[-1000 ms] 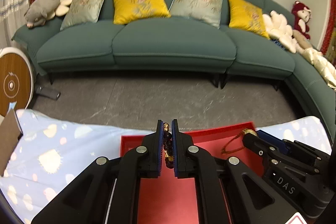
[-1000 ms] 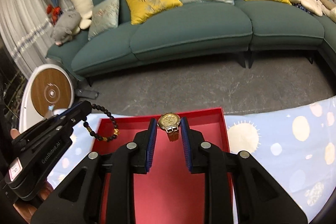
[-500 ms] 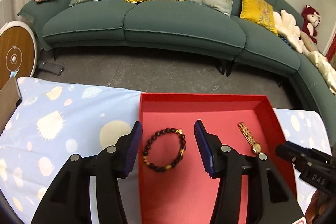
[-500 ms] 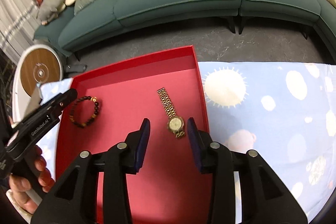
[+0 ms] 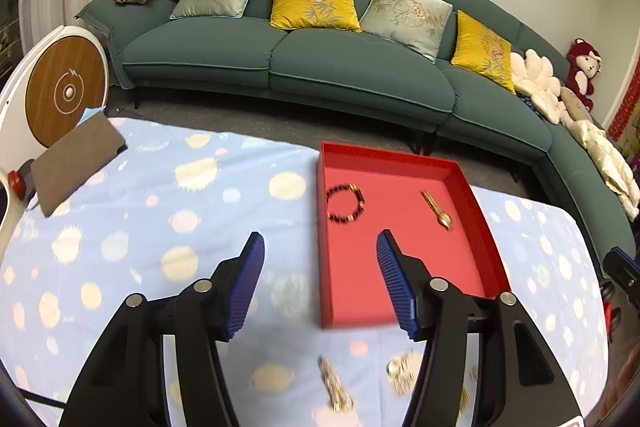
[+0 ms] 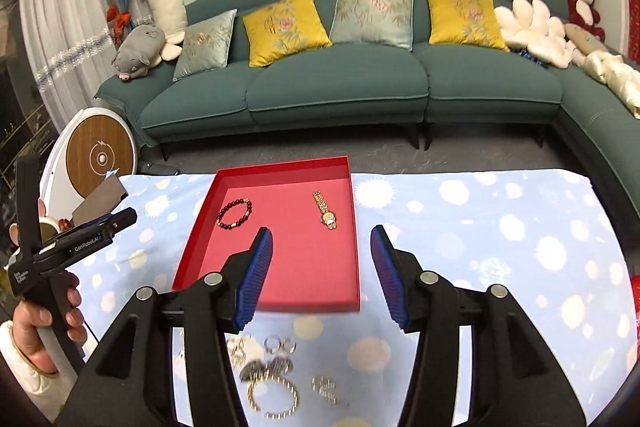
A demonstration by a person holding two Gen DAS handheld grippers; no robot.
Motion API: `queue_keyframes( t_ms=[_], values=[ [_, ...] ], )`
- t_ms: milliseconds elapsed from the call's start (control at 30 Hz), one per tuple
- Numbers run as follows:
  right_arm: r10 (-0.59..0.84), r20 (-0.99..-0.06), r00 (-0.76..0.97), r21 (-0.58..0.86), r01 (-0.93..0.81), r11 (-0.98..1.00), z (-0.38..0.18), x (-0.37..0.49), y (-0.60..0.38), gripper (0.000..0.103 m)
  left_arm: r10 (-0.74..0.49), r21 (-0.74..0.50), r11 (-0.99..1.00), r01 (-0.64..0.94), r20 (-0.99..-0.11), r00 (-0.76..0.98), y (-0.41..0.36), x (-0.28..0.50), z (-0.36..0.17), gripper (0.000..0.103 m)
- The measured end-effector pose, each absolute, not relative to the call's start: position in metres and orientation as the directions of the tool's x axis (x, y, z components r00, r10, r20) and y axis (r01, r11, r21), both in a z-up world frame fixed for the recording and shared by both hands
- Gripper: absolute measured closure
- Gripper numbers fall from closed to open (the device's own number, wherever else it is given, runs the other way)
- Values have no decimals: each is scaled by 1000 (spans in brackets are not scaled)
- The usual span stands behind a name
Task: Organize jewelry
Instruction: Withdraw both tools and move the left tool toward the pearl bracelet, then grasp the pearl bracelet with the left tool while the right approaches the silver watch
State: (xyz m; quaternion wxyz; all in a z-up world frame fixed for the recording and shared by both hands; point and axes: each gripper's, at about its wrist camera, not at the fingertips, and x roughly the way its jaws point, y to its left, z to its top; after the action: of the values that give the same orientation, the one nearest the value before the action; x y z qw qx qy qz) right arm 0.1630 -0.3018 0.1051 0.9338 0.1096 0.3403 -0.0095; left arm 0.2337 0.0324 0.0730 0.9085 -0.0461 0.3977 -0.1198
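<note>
Both grippers are spread wide with nothing between the pads. Left gripper (image 5: 320,283) hangs over the near left corner of the red tray (image 5: 325,267), one finger above the tablecloth and the other above the tray floor. Right gripper (image 6: 322,275) sits over the tray's near right part, and from its camera I can see my left hand (image 6: 44,323) wrapped round the other gripper's handle off to the left, tilted up a bit.

Inside the tray, well apart from each other: the dark beaded bracelet (image 6: 235,214) with a few gold beads on the left, lying flat in a loop, and the gold watch (image 6: 326,214) on the right, stretched out straight.

Just in front of the tray's near wall there's a loose pile on the cloth, partly hidden behind my fingers: a couple of silver rings (image 6: 280,345), a gold chain bracelet (image 6: 276,401), and some other sparkly bits that are too blurry to name.

Table's covered in a light blue tablecloth (image 6: 500,239) with pale suns and planets. A brown pad (image 5: 76,163) lies at its far left corner. Behind that: grey floor, a curved teal sofa (image 6: 332,95) with yellow and pale cushions, plush toys at both ends.
</note>
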Motion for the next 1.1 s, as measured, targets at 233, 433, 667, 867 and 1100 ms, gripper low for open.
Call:
queue_keyframes(
  t_ms=[233,433,667,867,1100],
  values=[
    [92,-652,752,249,98,964,81,98,-286,49,-223,-136,974,183,-729,647,44,165,50,36],
    [93,-709,699,235,110,966,45,70,-276,49,-217,-148,975,164,-793,570,49,145,-2,36],
    [98,-755,648,224,115,968,10,57,-264,49,-268,-226,963,144,-821,505,36,159,-37,36],
    [83,-765,639,196,109,975,0,59,-263,49,-245,-181,967,178,-847,472,7,170,-55,36],
    [97,-781,617,199,99,975,-9,62,-263,49,-192,-110,975,193,-857,478,-4,178,-65,65]
  ],
)
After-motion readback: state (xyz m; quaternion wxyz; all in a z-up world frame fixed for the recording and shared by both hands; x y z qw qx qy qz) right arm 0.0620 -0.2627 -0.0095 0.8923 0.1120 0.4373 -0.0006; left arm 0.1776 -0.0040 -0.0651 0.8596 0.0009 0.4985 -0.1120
